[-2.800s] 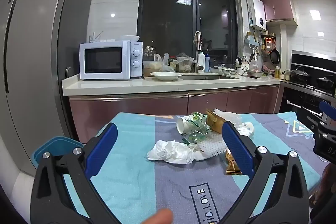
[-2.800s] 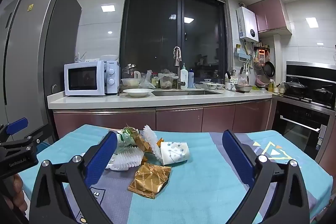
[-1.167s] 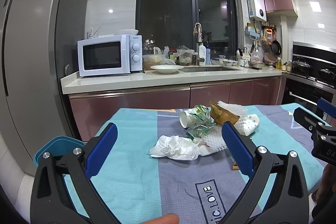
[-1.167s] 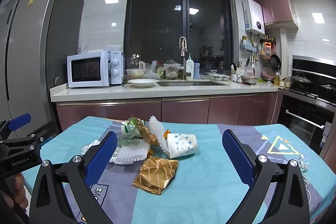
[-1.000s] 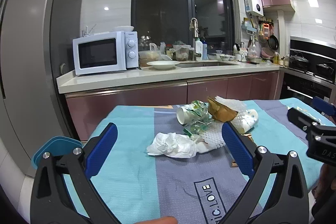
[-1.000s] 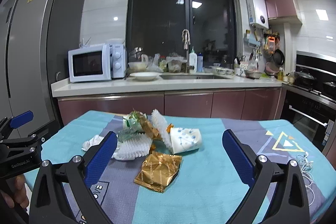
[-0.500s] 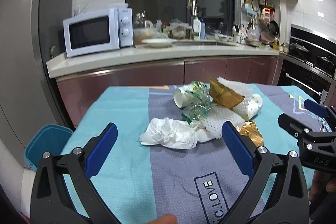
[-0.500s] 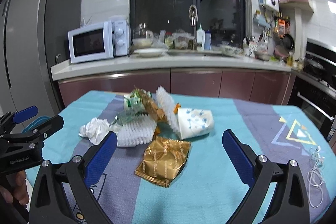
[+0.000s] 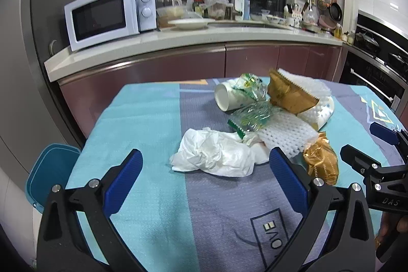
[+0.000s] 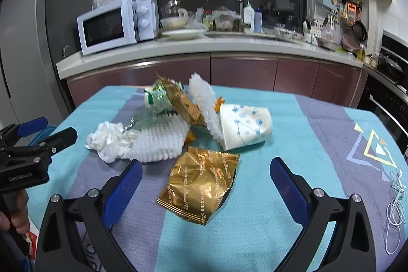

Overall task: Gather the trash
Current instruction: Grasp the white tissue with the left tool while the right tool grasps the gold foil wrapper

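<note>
Trash sits heaped mid-bench [image 9: 142, 103]. Left tongs [image 9: 204, 171] wide, empty, aimed at tissue wad [image 9: 214, 156]; right tongs [image 10: 204, 177] wide, straddling gold wrapper [image 10: 201, 182], prob. one pick each. Blue bin [image 9: 48, 170] beside bench for drop-off.

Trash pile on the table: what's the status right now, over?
Left claw open, empty. Right claw open, empty. Crumpled tissue and gold wrapper untouched. Nothing in the way.
</note>
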`<state>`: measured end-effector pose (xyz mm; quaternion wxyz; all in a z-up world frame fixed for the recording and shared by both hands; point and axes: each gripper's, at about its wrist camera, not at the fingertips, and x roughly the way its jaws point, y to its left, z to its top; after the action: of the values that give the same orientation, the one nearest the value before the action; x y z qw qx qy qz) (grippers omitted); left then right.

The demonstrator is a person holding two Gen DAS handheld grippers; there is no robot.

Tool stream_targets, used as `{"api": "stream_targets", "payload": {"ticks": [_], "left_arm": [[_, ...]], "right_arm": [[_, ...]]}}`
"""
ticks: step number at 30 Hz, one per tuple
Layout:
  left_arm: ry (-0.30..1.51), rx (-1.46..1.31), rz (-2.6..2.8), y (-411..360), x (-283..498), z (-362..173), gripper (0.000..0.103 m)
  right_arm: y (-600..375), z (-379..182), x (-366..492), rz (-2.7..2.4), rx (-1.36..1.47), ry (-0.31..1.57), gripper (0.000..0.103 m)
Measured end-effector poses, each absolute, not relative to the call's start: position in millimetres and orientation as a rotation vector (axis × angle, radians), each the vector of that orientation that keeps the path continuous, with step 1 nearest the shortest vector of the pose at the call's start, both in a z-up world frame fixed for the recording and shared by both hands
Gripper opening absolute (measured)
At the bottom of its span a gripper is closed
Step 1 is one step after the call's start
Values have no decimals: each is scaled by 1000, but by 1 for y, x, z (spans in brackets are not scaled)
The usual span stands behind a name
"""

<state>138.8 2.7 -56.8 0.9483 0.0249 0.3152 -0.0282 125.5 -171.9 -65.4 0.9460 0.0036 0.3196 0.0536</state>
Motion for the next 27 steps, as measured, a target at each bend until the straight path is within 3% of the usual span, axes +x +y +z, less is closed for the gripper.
{"api": "stream_targets", "payload": {"ticks": [27], "left_arm": [[850,31,-93,14,221,-108,96]], "right_arm": [[-177,-108,173,90,52,862,97]]}}
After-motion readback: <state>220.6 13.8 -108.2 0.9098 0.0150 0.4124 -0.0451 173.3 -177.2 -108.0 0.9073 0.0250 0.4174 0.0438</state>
